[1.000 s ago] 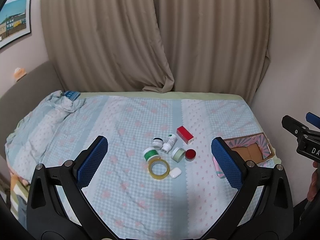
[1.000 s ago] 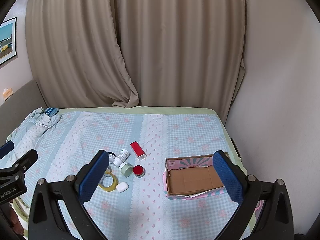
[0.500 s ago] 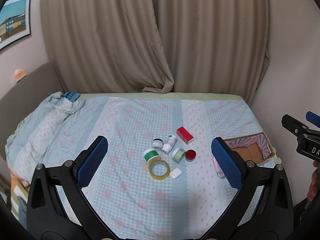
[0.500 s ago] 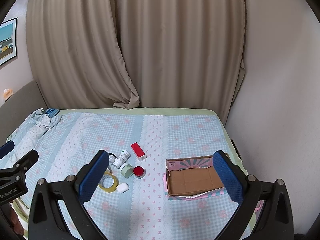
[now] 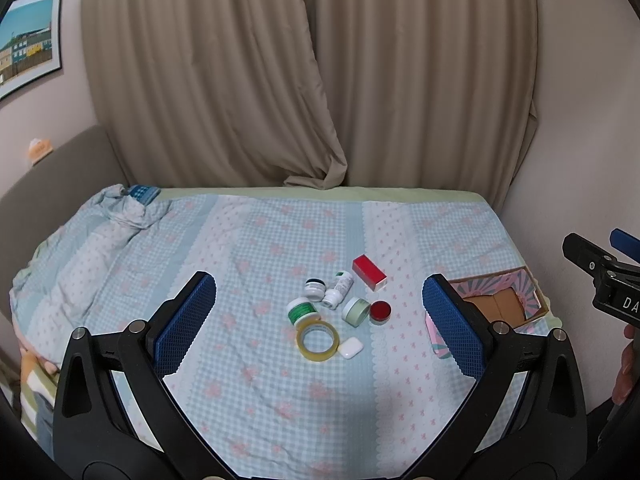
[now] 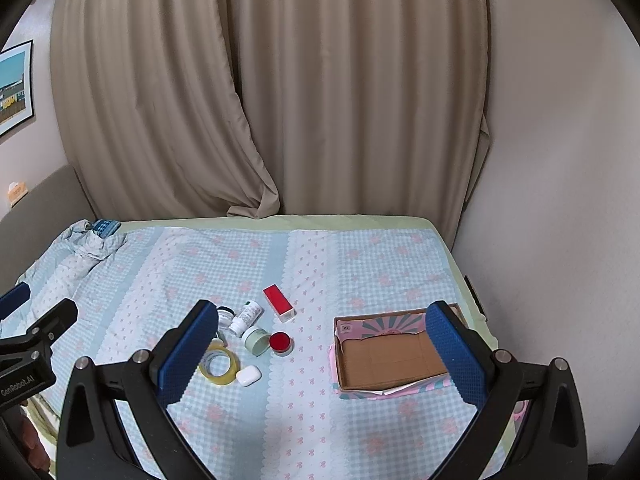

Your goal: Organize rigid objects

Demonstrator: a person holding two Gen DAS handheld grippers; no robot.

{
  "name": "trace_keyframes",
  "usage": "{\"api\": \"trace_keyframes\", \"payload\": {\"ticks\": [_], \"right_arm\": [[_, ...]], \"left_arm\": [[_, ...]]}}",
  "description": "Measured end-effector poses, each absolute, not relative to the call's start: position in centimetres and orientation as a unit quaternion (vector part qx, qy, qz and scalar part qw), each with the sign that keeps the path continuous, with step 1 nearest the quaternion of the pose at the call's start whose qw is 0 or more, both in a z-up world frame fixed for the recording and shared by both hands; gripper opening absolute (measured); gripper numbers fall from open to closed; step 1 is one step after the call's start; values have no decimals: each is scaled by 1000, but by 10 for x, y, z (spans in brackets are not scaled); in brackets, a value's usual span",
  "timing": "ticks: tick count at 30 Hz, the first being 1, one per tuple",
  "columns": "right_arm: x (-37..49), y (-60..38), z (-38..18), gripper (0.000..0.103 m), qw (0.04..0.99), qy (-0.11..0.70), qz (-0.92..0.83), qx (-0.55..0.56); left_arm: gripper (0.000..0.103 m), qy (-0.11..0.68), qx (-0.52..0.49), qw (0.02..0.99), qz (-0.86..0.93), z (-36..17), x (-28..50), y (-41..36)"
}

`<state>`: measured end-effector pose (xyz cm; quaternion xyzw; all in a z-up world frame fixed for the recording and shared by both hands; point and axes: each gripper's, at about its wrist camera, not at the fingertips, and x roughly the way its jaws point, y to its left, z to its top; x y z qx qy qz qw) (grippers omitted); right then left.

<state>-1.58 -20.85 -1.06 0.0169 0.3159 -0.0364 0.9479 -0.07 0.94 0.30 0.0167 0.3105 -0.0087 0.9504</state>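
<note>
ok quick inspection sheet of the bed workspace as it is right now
surface: checked quilt on a bed, rumpled at the far left
job's things: red box, bottle, jars, red lid, tape roll, white case clustered; cardboard box empty
clutter: blue item at the far corner
grippers: left hand-held gripper and right hand-held gripper both open, raised, empty
cables: nothing seen
surroundings: curtains, framed picture
</note>
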Motion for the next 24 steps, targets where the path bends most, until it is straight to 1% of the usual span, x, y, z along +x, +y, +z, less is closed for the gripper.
{"api": "trace_keyframes", "payload": {"ticks": [24], "right_arm": [[-20,-215,-9,103,948,315,-35,25]], "left_arm": [[103,310,15,951,-15,5,-5,8]]}}
